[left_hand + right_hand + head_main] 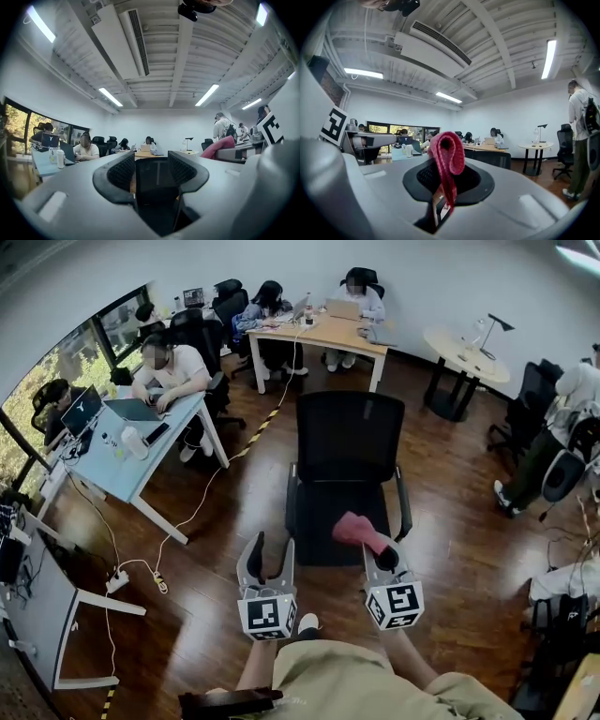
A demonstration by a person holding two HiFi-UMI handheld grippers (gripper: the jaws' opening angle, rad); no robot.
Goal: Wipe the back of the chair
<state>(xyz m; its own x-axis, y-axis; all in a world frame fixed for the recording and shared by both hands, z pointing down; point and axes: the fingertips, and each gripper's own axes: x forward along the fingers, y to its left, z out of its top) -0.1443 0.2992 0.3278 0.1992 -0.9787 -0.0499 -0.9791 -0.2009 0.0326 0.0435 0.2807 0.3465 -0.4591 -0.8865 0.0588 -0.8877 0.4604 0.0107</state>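
While the right gripper (382, 557) has its jaws closed on the pink cloth (359, 529), the left gripper (269, 557) has its jaws apart and empty. The chair (349, 437) stands directly ahead, its back beyond the seat. Only a narrow fold appears clamped, so drag across the back could pull the cloth free.

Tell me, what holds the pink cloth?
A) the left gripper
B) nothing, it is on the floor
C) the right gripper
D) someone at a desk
C: the pink cloth is pinched between the jaws of the right gripper; the left gripper is open and empty.
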